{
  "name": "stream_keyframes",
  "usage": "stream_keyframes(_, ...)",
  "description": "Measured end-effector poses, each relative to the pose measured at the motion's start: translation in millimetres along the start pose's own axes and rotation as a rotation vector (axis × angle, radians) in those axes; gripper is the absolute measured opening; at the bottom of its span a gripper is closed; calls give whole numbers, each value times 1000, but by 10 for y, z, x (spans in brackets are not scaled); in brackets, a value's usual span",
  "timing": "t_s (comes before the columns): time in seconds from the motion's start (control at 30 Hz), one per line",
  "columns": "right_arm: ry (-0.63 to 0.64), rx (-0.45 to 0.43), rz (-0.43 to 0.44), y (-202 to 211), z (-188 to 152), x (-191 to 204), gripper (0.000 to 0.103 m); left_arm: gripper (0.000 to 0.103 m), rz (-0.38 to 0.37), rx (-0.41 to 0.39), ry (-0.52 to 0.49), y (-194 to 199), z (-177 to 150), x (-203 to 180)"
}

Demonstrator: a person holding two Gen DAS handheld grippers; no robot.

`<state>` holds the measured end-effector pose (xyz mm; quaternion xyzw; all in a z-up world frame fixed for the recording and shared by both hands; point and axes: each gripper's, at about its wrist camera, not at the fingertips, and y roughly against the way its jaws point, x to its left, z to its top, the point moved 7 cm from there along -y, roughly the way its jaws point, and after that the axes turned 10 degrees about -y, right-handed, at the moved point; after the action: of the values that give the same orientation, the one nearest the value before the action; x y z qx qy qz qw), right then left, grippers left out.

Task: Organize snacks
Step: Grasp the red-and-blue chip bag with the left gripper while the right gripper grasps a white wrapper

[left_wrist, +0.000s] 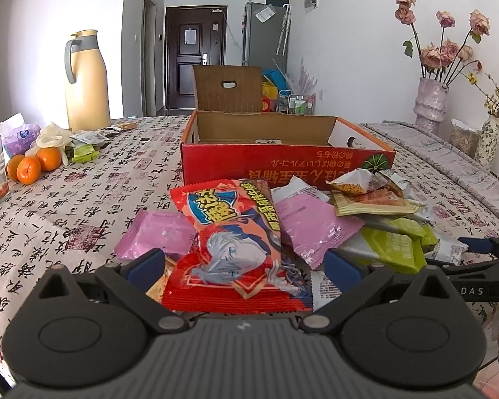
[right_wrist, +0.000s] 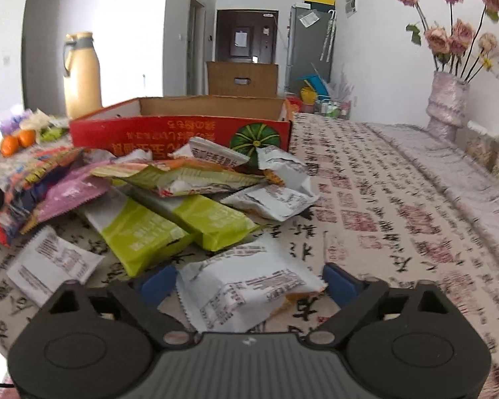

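- A white snack packet [right_wrist: 249,291] lies on the counter [right_wrist: 382,206] in front of the red cardboard box [right_wrist: 179,131], between the right hand-held gripper's [right_wrist: 249,282] spread, unclenched fingers.
- It looks light, crinkly and slippery; its puffed middle seems the best place to pinch.
- Only the left view shows the left hand-held gripper [left_wrist: 246,266], released around a red snack bag [left_wrist: 236,242], and the box's near-empty inside.

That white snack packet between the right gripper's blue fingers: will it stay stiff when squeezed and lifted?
Probably not. The white snack packet looks like thin crinkled film, so it likely crumples and droops. It seems light and puffy. Its glossy wrapper may slip.
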<state>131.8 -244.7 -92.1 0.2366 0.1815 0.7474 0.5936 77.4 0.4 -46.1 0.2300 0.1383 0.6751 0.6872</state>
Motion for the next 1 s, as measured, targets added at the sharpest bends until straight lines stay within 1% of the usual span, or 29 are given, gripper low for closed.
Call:
stream_keyframes(0.07,-9,-4,18,8,-16,-3,86,103,-1,3,1,-14,-4,0)
stream_keyframes(0.13,-11,-11,31,23,-33,1,81,103,1,8,5,-25,-10,4)
stream_keyframes(0.27,-10,-26,42,86,-70,13,74,103,2,13,12,-31,-17,14)
stream_keyframes(0.3,-11,-29,44,104,-78,11,71,103,3,12,12,-28,-17,15)
stream_keyframes(0.33,-13,-31,48,121,-85,10,66,103,1,12,11,-24,-18,14)
stream_keyframes(0.5,-18,-38,56,181,-112,10,57,103,0,8,14,-12,-14,17)
stream_keyframes(0.63,-38,-45,59,225,-114,-7,41,103,3,4,19,5,-10,24)
stream_keyframes(0.8,-49,-57,52,283,-121,-25,39,103,4,5,21,10,-6,32)
stream_keyframes(1.0,-58,-106,30,399,-46,-62,39,103,21,22,27,-33,35,63)
